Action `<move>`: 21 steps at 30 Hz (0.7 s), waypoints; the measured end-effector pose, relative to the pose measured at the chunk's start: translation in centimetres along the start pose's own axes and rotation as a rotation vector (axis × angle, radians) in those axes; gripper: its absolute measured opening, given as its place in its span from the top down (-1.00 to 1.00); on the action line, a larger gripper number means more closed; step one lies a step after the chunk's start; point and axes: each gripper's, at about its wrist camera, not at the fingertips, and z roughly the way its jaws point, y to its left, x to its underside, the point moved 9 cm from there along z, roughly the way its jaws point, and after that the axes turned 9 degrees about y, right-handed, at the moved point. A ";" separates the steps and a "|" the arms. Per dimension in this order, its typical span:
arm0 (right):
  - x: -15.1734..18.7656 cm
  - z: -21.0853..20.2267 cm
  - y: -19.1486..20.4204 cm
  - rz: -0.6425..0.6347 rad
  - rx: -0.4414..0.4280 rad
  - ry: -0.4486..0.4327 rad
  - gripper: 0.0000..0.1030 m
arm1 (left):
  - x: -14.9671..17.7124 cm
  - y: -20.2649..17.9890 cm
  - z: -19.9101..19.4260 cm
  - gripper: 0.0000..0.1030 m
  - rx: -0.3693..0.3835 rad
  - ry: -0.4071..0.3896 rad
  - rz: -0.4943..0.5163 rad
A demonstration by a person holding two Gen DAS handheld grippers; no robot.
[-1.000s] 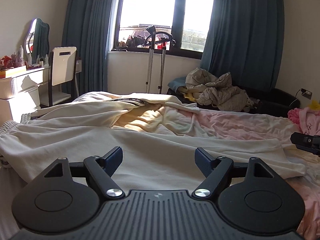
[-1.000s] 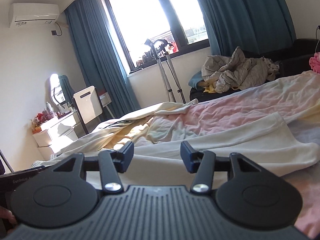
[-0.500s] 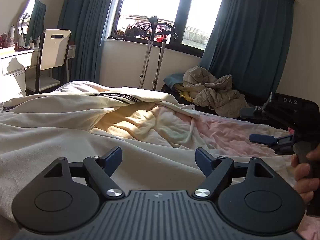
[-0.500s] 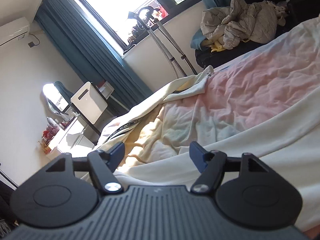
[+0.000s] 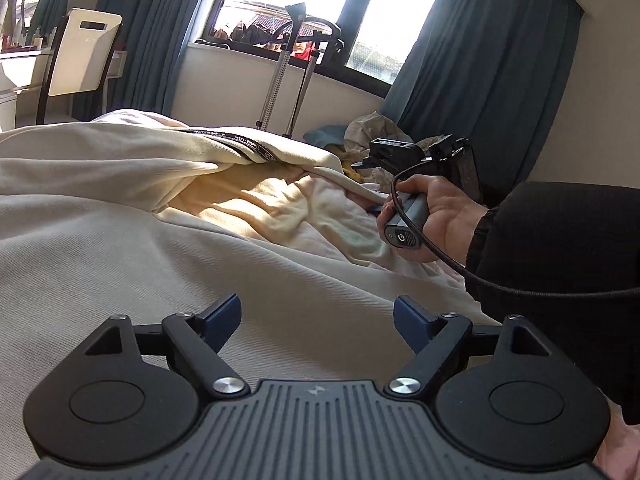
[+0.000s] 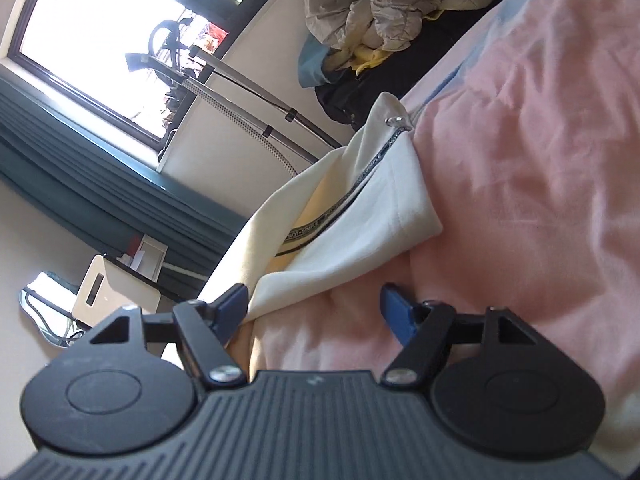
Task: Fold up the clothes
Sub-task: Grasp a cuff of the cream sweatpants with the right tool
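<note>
A cream zip-up garment (image 5: 120,208) lies spread on the bed, its collar with black lettered tape (image 5: 244,144) at the far side. My left gripper (image 5: 318,318) is open and empty, low over the garment's body. My right gripper (image 6: 314,310) is open, tilted, just short of the cream collar corner (image 6: 360,236) with its zipper (image 6: 394,122). The right device also shows in the left wrist view (image 5: 400,156), held in a hand by the collar.
A pink bedsheet (image 6: 540,160) covers the bed. A pile of crumpled bedding (image 6: 396,4) lies on a dark couch by the window. Crutches (image 5: 280,76) lean on the wall. A white chair (image 5: 84,56) and dresser stand at left.
The right gripper has moved forward and left to the garment's collar and rolled over. The left gripper has come closer to the cloth and turned a little right.
</note>
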 end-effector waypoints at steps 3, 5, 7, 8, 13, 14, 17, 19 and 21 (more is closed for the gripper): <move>-2.3 1.3 -0.7 0.013 -0.008 -0.100 -0.31 | -0.2 1.1 1.2 -0.67 -0.002 0.001 -0.036; -3.8 1.6 -1.1 -0.034 0.086 -0.153 0.23 | -0.1 2.1 2.0 -0.67 0.004 0.019 -0.089; -4.9 1.5 -1.3 -0.061 0.146 -0.176 0.85 | -0.1 2.9 2.4 -0.66 0.021 0.032 -0.145; -5.2 1.2 -1.1 -0.080 0.160 -0.181 0.86 | -0.2 3.2 2.4 -0.66 0.030 0.032 -0.164; -6.8 -2.8 1.8 -0.223 0.247 -0.250 0.88 | -1.3 1.7 0.8 -0.67 0.053 -0.036 -0.101; -7.1 -3.9 2.1 -0.236 0.258 -0.253 0.88 | -1.5 1.1 0.2 -0.67 0.057 -0.055 -0.079; -8.9 -8.5 3.2 -0.260 0.269 -0.304 0.89 | -1.5 -0.3 -1.2 -0.67 0.069 -0.089 -0.032; -10.1 -12.0 3.9 -0.271 0.278 -0.342 0.89 | -1.3 -0.8 -1.8 -0.67 0.075 -0.095 -0.017; -11.7 -16.3 4.2 -0.278 0.306 -0.382 0.89 | -1.2 -1.2 -2.4 -0.67 0.083 -0.101 -0.008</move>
